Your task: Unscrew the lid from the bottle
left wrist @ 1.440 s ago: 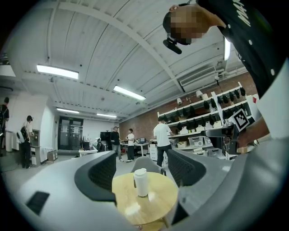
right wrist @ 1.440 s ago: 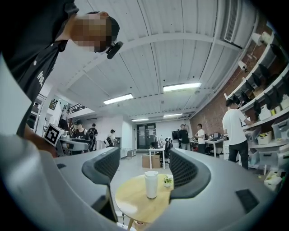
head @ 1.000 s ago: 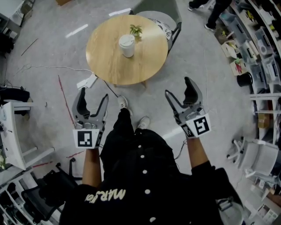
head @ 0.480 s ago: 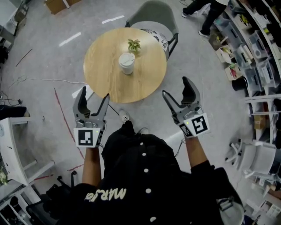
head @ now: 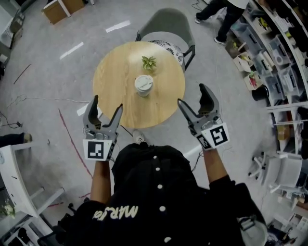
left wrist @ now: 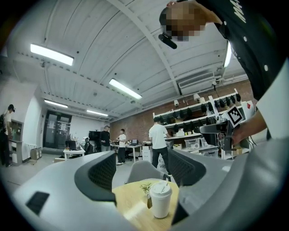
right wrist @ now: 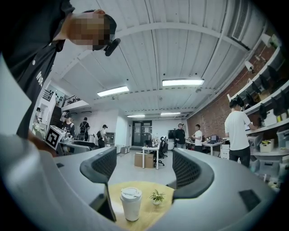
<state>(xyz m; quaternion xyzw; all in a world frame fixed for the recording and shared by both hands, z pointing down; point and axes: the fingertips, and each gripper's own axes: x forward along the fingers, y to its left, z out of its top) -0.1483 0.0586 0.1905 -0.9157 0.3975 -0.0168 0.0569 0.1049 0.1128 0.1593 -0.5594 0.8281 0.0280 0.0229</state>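
A white bottle shaped like a lidded cup (head: 144, 85) stands upright near the middle of a round wooden table (head: 118, 91), with a small potted plant (head: 148, 62) just behind it. My left gripper (head: 106, 103) is open and empty, its fingertips over the table's near left edge. My right gripper (head: 192, 95) is also open and empty, just off the table's near right edge. In the left gripper view the bottle (left wrist: 160, 199) shows between the jaws, well ahead of them. The right gripper view has the bottle (right wrist: 130, 203) left of the plant (right wrist: 157, 196), also at a distance.
A grey chair (head: 168, 24) stands at the table's far side. Shelves with boxes (head: 284, 57) line the right wall, and a white chair (head: 281, 173) is at lower right. People stand at the top right (head: 226, 12). A cardboard box (head: 60, 8) sits on the floor, top left.
The table and bottle have come nearer in the head view as the person walks up. Both grippers, still open, now reach the table's near edge.
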